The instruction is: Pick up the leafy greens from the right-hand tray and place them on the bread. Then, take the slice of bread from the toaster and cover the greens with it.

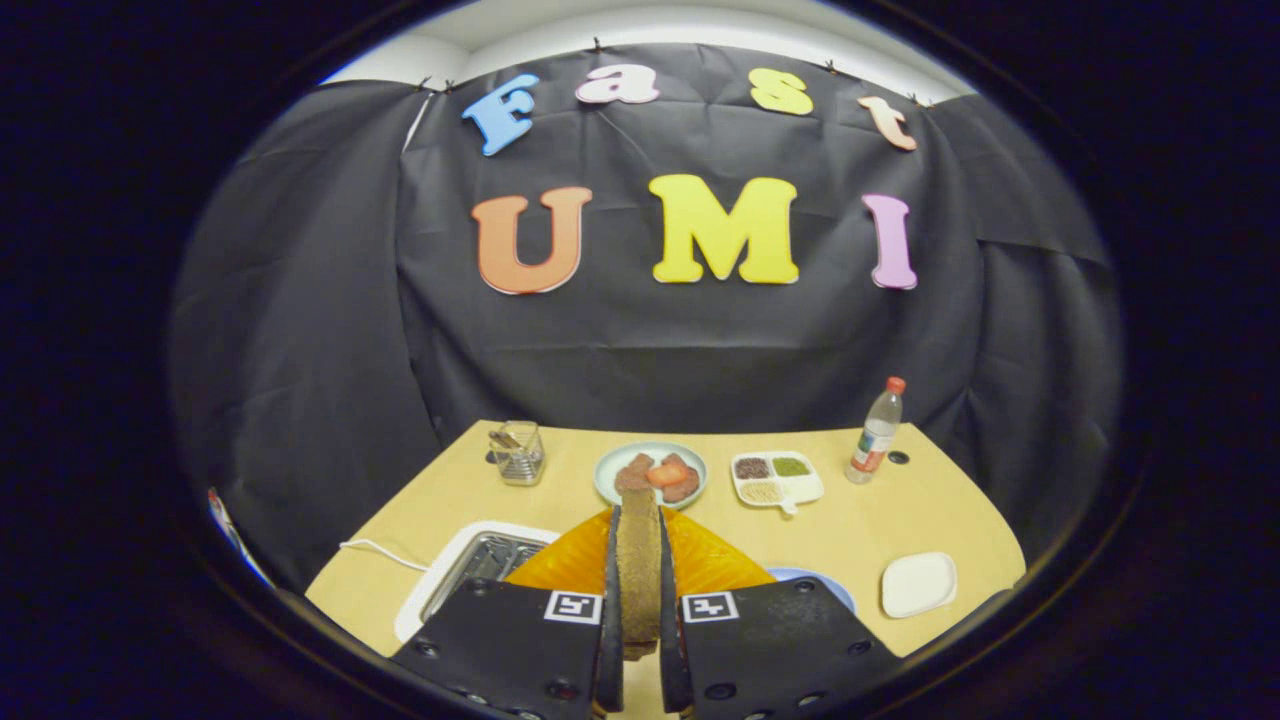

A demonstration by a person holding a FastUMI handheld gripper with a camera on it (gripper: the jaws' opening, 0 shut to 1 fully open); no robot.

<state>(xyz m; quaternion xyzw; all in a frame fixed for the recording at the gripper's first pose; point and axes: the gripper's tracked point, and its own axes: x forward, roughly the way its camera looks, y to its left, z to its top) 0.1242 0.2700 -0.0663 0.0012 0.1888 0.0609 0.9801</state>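
Bread slice (639, 570) between hand-held gripper (640, 520) fingers

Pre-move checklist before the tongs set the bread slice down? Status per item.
1. Tongs closed on the bread slice, both fingers pressing: ok.
2. Slice upright, edge-on between the fingers: ok.
3. Toaster slot vacated: ok.
4. Greens on the base bread: cannot tell, the slice and fingers hide that spot.
5. Orange plate just ahead of the fingers, under the slice: ok.
6. Path free of the plate of meat and tomato, which sits well beyond: ok.
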